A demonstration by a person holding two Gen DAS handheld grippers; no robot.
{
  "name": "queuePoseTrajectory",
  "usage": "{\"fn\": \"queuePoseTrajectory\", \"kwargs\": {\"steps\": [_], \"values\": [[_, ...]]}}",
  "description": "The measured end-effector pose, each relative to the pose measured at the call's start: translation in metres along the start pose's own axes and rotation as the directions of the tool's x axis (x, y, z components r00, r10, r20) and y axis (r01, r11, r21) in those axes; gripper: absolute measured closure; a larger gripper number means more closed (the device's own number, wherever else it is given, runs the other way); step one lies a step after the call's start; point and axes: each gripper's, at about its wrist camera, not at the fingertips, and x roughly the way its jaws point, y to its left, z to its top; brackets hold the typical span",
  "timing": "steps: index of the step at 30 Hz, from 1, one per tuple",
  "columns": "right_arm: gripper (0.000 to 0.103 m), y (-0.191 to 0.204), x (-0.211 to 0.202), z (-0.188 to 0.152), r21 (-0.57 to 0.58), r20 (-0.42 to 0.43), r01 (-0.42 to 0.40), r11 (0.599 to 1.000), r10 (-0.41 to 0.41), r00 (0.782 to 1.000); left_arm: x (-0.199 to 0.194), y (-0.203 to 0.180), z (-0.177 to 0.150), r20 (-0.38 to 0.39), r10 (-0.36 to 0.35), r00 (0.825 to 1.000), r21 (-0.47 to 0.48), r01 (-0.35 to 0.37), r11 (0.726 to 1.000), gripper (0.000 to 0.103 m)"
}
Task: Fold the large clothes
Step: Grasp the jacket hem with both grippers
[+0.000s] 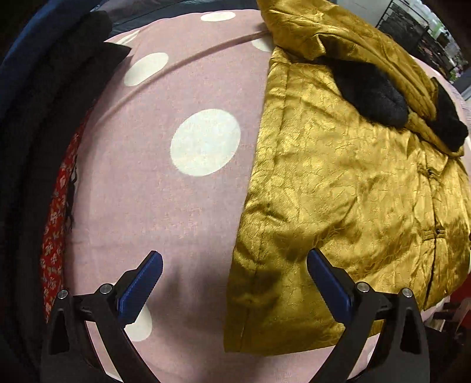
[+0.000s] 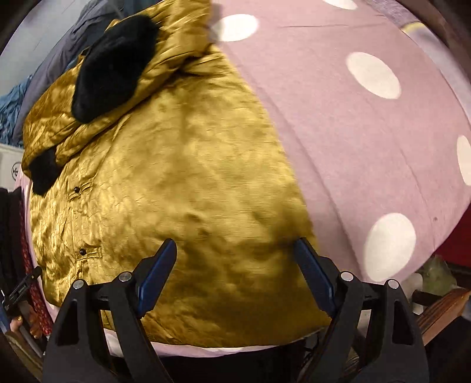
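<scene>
A gold satin padded jacket (image 1: 347,188) with black fur cuffs (image 1: 371,94) lies flat on a pink sheet with white dots (image 1: 164,182). Its sleeves are folded across the chest, and knot buttons (image 1: 438,232) run down the front. My left gripper (image 1: 234,259) hangs open over the jacket's left edge, one finger above the sheet, the other above the gold cloth, holding nothing. In the right wrist view the same jacket (image 2: 176,182) fills the left and middle, with a fur cuff (image 2: 114,64) on top. My right gripper (image 2: 235,250) is open above the jacket's lower right part, empty.
Dark clothes (image 1: 38,147) and a red flowered cloth (image 1: 56,235) lie along the sheet's left edge. Blue and grey fabric (image 2: 35,76) sits behind the jacket. A wooden edge (image 2: 441,309) and pale green items (image 2: 435,274) are below the sheet's right corner. A shelf rack (image 1: 412,26) stands far off.
</scene>
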Motion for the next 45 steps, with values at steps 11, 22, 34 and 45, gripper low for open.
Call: {"fn": "queuePoseTrajectory", "kwargs": {"steps": [11, 22, 34, 45], "values": [[0.021, -0.068, 0.032, -0.010, 0.113, -0.112, -0.173, 0.978, 0.185, 0.976, 0.049, 0.020, 0.011, -0.114, -0.145, 0.983, -0.030, 0.143, 0.989, 0.007], [0.054, -0.056, 0.032, -0.029, -0.011, -0.175, -0.181, 0.983, 0.177, 0.969, 0.029, 0.006, -0.015, -0.103, -0.199, 0.975, 0.081, 0.208, 0.975, 0.050], [0.088, -0.055, 0.000, -0.038, -0.019, -0.222, -0.292, 0.956, 0.280, 0.934, -0.010, -0.005, -0.049, -0.066, -0.243, 0.968, 0.133, 0.250, 0.959, 0.090], [0.088, -0.068, 0.016, -0.070, 0.058, -0.336, -0.246, 0.968, 0.251, 0.908, -0.003, 0.020, -0.057, -0.173, -0.329, 0.928, 0.000, 0.334, 0.943, 0.090]]}}
